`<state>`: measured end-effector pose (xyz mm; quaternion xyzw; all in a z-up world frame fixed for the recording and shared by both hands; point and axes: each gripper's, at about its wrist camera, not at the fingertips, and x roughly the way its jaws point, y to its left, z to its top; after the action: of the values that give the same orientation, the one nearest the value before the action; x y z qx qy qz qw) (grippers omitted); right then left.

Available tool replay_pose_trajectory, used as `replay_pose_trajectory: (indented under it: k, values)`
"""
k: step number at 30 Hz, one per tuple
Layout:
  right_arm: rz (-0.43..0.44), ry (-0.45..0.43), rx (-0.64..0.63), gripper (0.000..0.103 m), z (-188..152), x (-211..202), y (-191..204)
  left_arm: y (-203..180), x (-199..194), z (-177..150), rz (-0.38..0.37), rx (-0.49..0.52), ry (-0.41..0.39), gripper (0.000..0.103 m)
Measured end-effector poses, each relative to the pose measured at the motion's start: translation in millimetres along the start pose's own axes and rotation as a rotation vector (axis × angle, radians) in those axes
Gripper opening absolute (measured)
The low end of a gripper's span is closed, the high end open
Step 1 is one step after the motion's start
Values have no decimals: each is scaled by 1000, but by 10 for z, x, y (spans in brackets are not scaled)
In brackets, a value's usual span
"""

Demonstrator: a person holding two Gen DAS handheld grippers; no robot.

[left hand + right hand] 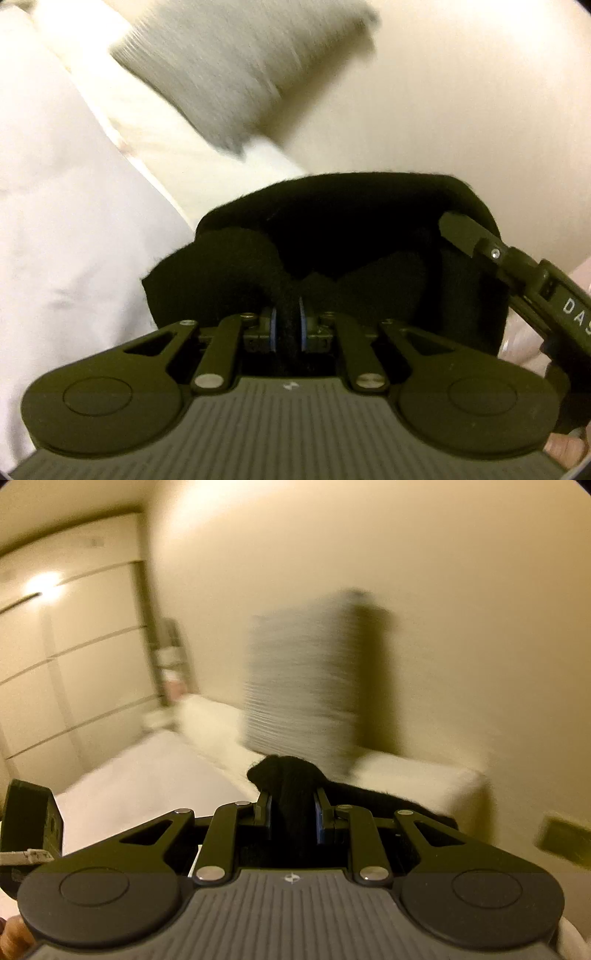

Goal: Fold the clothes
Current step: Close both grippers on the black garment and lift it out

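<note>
A black fuzzy garment (351,240) fills the middle of the left wrist view, bunched up and lifted off the white bed (66,221). My left gripper (289,326) is shut on a fold of it, pinched between the blue-edged pads. The right gripper's fingers (476,236) reach into that view from the right and touch the cloth's far right edge. In the right wrist view my right gripper (292,812) is shut on a bunch of the same black garment (291,775), which sticks up past the fingertips and trails off to the right.
A grey ribbed pillow (299,686) leans against the cream wall (461,609) at the head of the bed (147,775). Closet doors (55,664) stand at the left. The left gripper's body (33,823) shows at the lower left, a hand (14,938) below it.
</note>
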<state>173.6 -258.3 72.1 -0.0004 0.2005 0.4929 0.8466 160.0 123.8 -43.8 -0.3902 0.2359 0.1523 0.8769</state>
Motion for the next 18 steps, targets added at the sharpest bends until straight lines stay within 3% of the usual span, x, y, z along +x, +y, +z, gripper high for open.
replay_pose_trajectory:
  k: [5, 11, 16, 18]
  values:
    - [253, -41, -93, 21, 152, -8, 1078, 464, -1220, 15, 89, -97, -214, 8]
    - [563, -94, -161, 16, 90, -225, 2717, 1105, -2946, -291, 287, -180, -437, 8]
    - [732, 12, -112, 15, -151, -242, 4114, 1656, -4383, -619, 467, -224, -584, 6]
    - [773, 132, -119, 15, -426, -80, 4681, 1885, -4941, -756, 538, -238, -640, 0]
